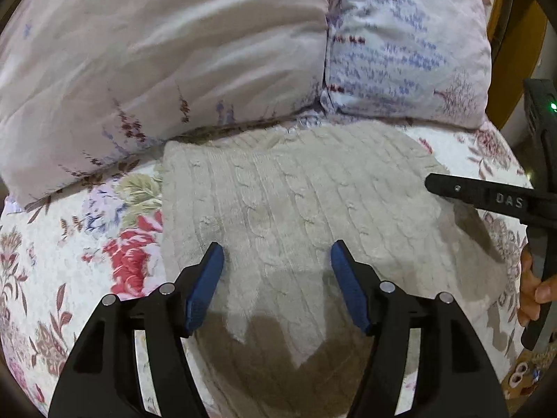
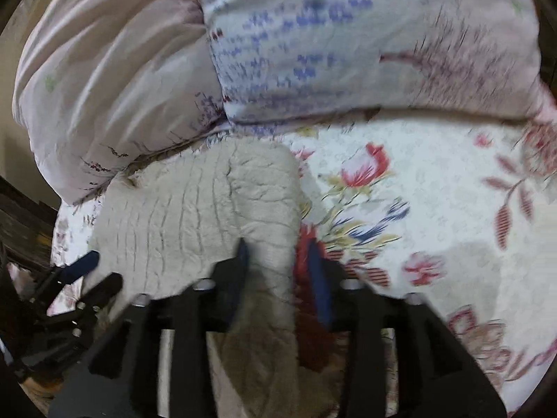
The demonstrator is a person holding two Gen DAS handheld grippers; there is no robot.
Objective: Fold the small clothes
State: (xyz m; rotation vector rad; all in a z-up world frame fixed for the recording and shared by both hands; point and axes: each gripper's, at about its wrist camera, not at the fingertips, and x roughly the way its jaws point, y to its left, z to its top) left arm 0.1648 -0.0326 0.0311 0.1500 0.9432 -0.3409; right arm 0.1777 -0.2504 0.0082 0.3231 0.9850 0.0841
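Note:
A beige cable-knit sweater (image 1: 296,202) lies folded flat on a floral bedspread (image 1: 104,244). My left gripper (image 1: 276,261) is open just above the sweater's near part, blue pads wide apart, holding nothing. My right gripper (image 2: 278,261) is open over the sweater's right edge (image 2: 271,209); its left finger is over the knit and its right finger over the bedspread (image 2: 417,209). The right wrist view is blurred. The right gripper's black finger shows at the right of the left wrist view (image 1: 480,195). The left gripper shows at the lower left of the right wrist view (image 2: 83,271).
Two pillows lie behind the sweater: a pinkish one (image 1: 156,52) at left and a blue-patterned one (image 1: 400,52) at right. A wooden frame (image 1: 511,35) stands at the far right. A hand (image 1: 536,289) holds the right gripper's handle.

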